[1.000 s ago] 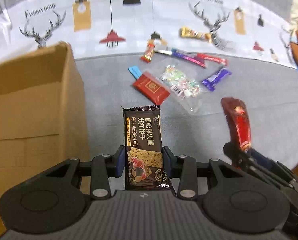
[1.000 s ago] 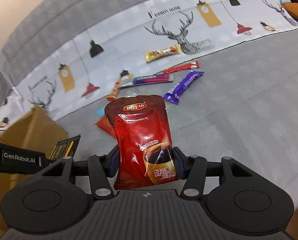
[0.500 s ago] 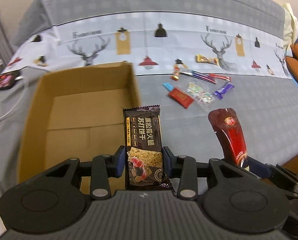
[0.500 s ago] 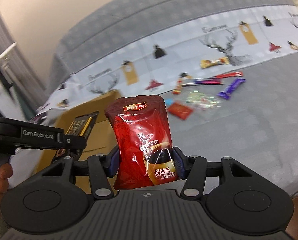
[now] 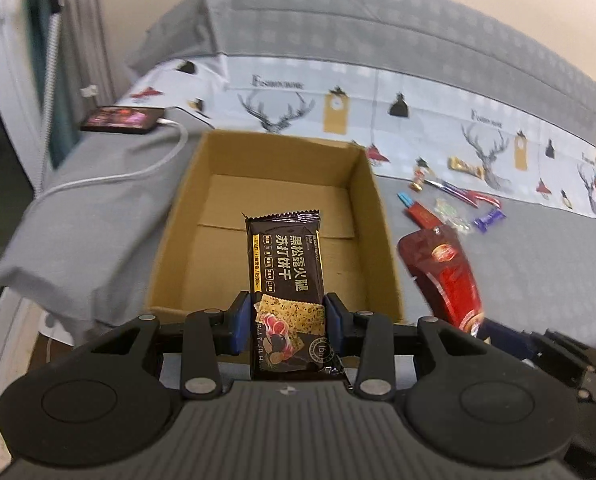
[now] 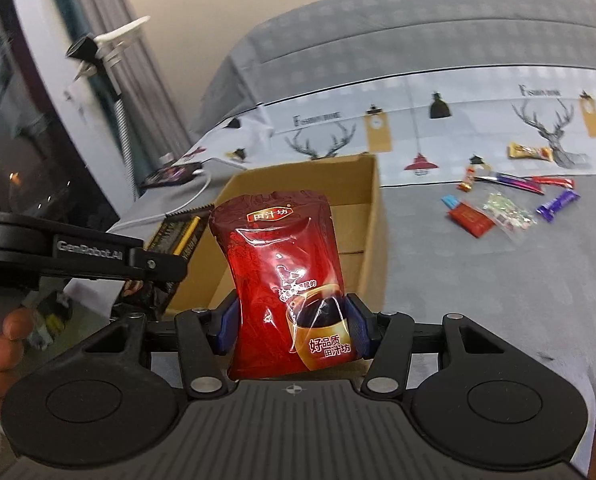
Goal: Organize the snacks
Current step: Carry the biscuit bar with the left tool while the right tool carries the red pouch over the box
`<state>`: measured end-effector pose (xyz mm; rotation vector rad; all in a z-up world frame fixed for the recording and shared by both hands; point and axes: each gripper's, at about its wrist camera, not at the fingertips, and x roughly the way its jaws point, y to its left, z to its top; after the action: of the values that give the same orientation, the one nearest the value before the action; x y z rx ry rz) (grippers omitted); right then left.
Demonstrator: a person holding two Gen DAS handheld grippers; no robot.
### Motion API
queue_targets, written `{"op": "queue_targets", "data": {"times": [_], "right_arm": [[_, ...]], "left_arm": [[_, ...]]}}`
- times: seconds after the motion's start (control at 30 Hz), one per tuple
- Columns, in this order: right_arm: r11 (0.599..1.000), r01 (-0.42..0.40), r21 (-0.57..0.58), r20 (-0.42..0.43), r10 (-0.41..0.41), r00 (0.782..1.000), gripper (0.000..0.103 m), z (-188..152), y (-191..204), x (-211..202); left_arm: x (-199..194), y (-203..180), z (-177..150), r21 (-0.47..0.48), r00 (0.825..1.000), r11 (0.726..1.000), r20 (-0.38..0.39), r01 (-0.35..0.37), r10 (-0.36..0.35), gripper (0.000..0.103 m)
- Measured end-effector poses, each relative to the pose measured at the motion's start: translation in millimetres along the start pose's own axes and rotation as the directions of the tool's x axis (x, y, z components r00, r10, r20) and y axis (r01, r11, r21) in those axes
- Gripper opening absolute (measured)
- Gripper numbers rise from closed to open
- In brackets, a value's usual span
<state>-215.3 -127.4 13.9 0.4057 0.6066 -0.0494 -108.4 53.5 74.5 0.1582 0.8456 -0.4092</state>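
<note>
My left gripper [image 5: 286, 322] is shut on a dark brown cracker packet [image 5: 285, 264] and holds it upright over the near side of an open cardboard box [image 5: 186, 216] whose inside shows nothing in it. My right gripper [image 6: 291, 330] is shut on a red pouch [image 6: 286, 280] and holds it in front of the box [image 6: 372, 216], near its right wall. The red pouch also shows at the right of the left wrist view [image 5: 444, 276]. The left gripper with its packet shows at the left of the right wrist view [image 6: 154, 264].
Several loose snacks lie on the grey bed to the right of the box: a red flat packet [image 6: 472, 220], a clear candy bag [image 6: 506, 210], a purple bar [image 6: 558, 205], a gold bar [image 6: 530, 153]. A phone on a white cable [image 5: 124, 120] lies left of the box.
Both grippers have risen and swung left with their snacks. The box, at the left edge before, now lies straight ahead of the left gripper, its whole inside showing.
</note>
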Motion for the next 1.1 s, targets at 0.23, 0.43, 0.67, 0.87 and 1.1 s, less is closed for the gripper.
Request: {"op": "queue_targets", "data": {"times": [0.23,0.43,0.67,0.87,1.1], "right_arm": [[0.998,-0.015,-0.065,0.023,0.016,1.0,0.056,-8,27,-14],[0.997,0.007,-0.082,0.026,-0.005,1.0,0.056,-8,35,-20],[0.995,0.009,-0.103,0.012,-0.008,1.0,0.056,-7,42,-14],[0.994,0.02,-0.103,-0.008,-0.021,1.0,0.056,-5,41,-7],[0.994,0.03,-0.107,-0.025,-0.033,0.999,0.056,-4,41,0]], "left_arm": [[-20,22,-14,-0.054,1.0,0.998,0.027,-0.01,0.012,0.043],[-24,27,-20,-0.061,1.0,0.998,0.03,0.0,0.002,0.043],[-20,31,-20,-0.065,1.0,0.998,0.028,0.006,-0.004,0.043],[-11,33,-16,-0.068,1.0,0.998,0.016,0.012,-0.011,0.043],[-5,35,-12,-0.072,1.0,0.997,0.013,0.016,-0.015,0.043]]}}
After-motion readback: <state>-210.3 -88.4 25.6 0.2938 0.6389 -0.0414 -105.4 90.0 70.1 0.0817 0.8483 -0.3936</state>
